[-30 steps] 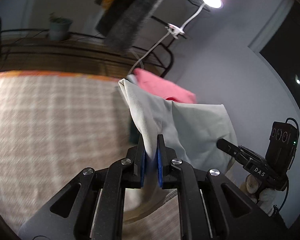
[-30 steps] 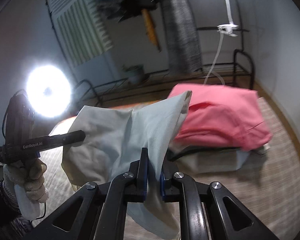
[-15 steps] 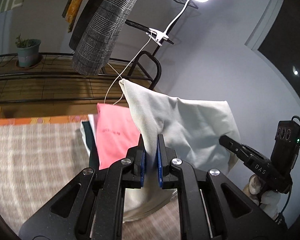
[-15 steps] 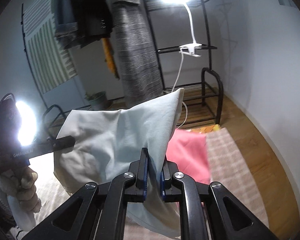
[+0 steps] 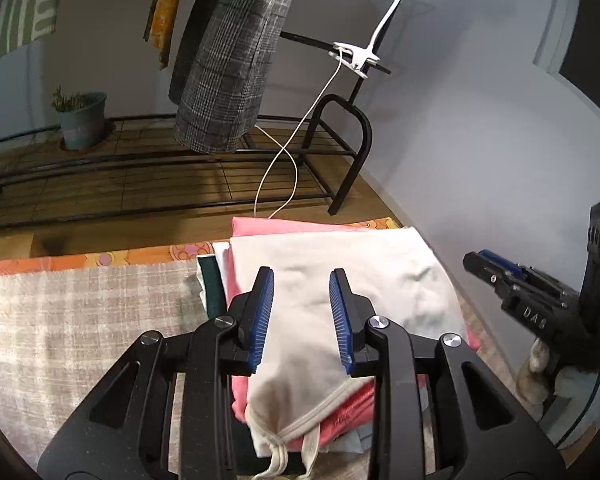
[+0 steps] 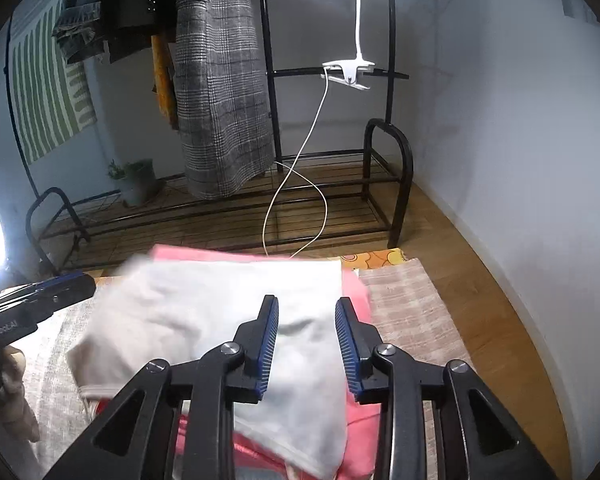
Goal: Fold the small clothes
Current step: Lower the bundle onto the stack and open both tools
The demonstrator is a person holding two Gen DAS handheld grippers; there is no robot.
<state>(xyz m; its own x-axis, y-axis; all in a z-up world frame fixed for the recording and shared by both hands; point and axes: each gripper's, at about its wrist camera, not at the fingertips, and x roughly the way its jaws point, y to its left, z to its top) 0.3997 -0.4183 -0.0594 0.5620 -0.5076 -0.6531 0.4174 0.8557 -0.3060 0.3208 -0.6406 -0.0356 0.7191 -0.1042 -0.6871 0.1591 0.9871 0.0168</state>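
Observation:
A folded pale cream garment (image 5: 340,276) lies on top of a stack of folded clothes, over a pink one (image 5: 260,226). It also shows in the right wrist view (image 6: 220,304), with pink (image 6: 356,292) under it. My left gripper (image 5: 302,312) is open and empty just above the cream garment. My right gripper (image 6: 306,336) is open and empty over the same garment. Each gripper shows in the other's view: the right one (image 5: 500,276) at the right, the left one (image 6: 52,292) at the left.
The stack sits on a checked beige cloth (image 5: 80,320) with an orange patterned edge (image 5: 140,256). Behind stands a black metal rack (image 5: 348,152) with a hanging plaid garment (image 5: 232,60), a clip lamp (image 5: 356,56) and its white cable. A potted plant (image 5: 80,120) sits at the left. A wall is at the right.
Both grippers held the cream garment up in the air, shut on it. Now they have opened and let it go, and it lies flat on the stack.

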